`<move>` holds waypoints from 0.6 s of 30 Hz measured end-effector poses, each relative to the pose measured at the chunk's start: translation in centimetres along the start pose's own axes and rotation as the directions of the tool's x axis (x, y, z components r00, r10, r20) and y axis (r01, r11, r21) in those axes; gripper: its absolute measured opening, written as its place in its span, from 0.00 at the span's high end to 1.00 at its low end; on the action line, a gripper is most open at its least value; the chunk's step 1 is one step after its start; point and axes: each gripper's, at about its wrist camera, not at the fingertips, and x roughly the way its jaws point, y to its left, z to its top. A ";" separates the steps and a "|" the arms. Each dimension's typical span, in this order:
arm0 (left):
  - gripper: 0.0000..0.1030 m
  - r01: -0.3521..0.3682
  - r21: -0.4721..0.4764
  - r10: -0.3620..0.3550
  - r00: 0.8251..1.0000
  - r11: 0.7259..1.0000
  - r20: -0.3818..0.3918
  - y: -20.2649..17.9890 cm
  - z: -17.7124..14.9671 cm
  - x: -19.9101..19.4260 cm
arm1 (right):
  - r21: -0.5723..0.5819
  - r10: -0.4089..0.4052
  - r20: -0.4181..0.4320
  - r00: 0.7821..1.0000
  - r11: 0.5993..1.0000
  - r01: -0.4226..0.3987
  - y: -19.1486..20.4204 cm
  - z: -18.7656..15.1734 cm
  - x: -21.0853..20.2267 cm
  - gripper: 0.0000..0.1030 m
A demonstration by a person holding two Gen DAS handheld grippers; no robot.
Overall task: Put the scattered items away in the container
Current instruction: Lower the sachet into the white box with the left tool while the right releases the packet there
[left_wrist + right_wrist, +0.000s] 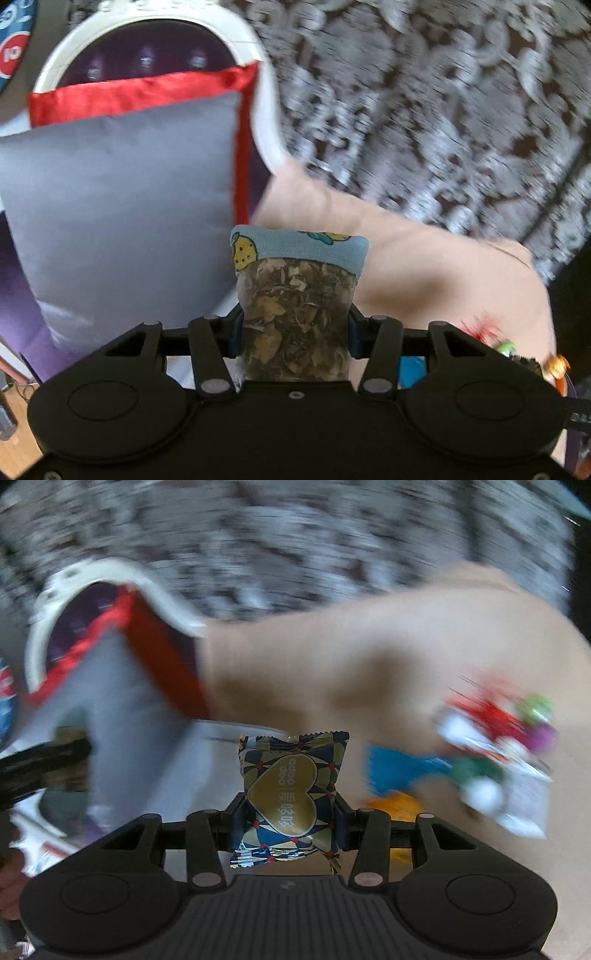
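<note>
1. Left gripper point(295, 332): jaws closed on a clear pouch point(295, 314) of dried leaves. Pouch stands upright between the blue pads; its top carries a light-blue band with yellow cartoon figures.
2. Right gripper point(288, 812): jaws closed on a sweet point(291, 794), a foil packet in navy and gold with a gold heart printed at centre. Packet held upright; crimped lower edge hangs below the pads.
3. Landmark: grey cushion point(118, 206) with a red satin border, propped against a white-framed chair point(255, 48) with purple upholstery.
4. Pouch sits just right of the cushion in the left wrist view, lifted above a peach cloth point(424, 266).
5. Peach cloth spreads right of the cushion; beyond it, a grey-and-brown lace-patterned fabric point(424, 92), blurred.
6. Far right of the cushion, on the cloth: a loose pile of small wrappers point(495, 760), red, green, purple, white. Too smeared to name singly. A blue piece point(399, 771) and an orange one point(395, 805) lie just left of that pile.
7. Right wrist view: sweet held right of the cushion. A white rim point(236, 727) shows just behind it; whether this is the container, cannot tell.
8. Left of the cushion in the right wrist view: a dark arm-like shape point(44, 764), blurred.
</note>
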 end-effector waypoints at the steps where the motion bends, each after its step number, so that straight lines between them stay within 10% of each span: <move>1: 0.52 -0.008 -0.002 0.008 1.000 1.000 -0.006 0.5 0.2 0.5 | -0.028 0.017 -0.004 1.000 0.999 -0.017 1.6 0.6 0.7 0.55; 13: 0.49 -0.175 -0.069 0.140 0.925 0.982 -0.354 5.0 -6.9 12.9 | -0.194 0.014 -0.192 0.981 0.980 -0.052 9.7 1.1 13.8 0.55; 18: 0.41 -0.193 -0.170 0.132 0.939 0.966 -0.318 6.9 -8.0 11.7 | -0.247 -0.004 -0.188 0.982 0.968 -0.043 11.2 0.5 16.6 0.52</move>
